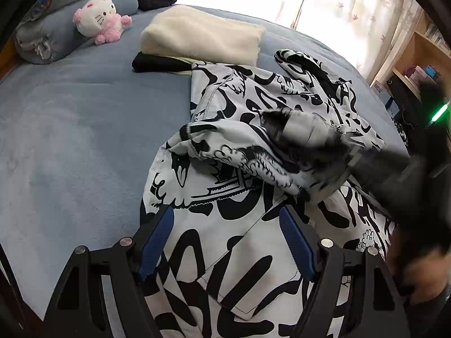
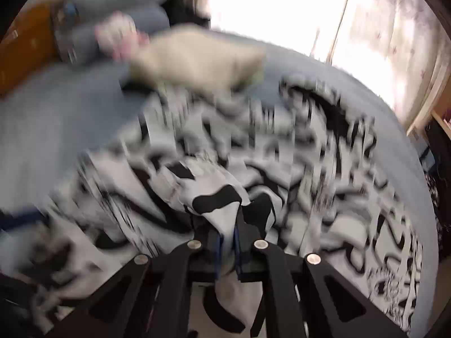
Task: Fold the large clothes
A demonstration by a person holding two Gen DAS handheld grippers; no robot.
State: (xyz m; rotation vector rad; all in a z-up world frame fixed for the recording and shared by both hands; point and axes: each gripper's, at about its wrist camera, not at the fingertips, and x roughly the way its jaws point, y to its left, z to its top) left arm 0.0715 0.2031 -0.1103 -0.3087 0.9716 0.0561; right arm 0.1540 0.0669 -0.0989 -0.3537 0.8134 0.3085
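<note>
Printed garment (image 1: 253, 129): thin woven fabric, white with bold black graphics, stitched hems, lying rumpled on the blue bed (image 1: 70, 129). A fold is clamped by the right gripper (image 2: 227, 243), fingers together. Left gripper (image 1: 225, 242) is held above the garment, fingers apart. Beyond the garment: cream fleece stack (image 1: 203, 36), pink plush (image 1: 98, 17). Risk judged: slippage, since the pinch is narrow.

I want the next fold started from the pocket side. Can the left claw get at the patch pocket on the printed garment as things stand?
Probably yes. The left claw is open and hovers right over the patch pocket of the printed garment, with nothing lying on it. The right claw, shut on a raised fold, is farther off.
</note>
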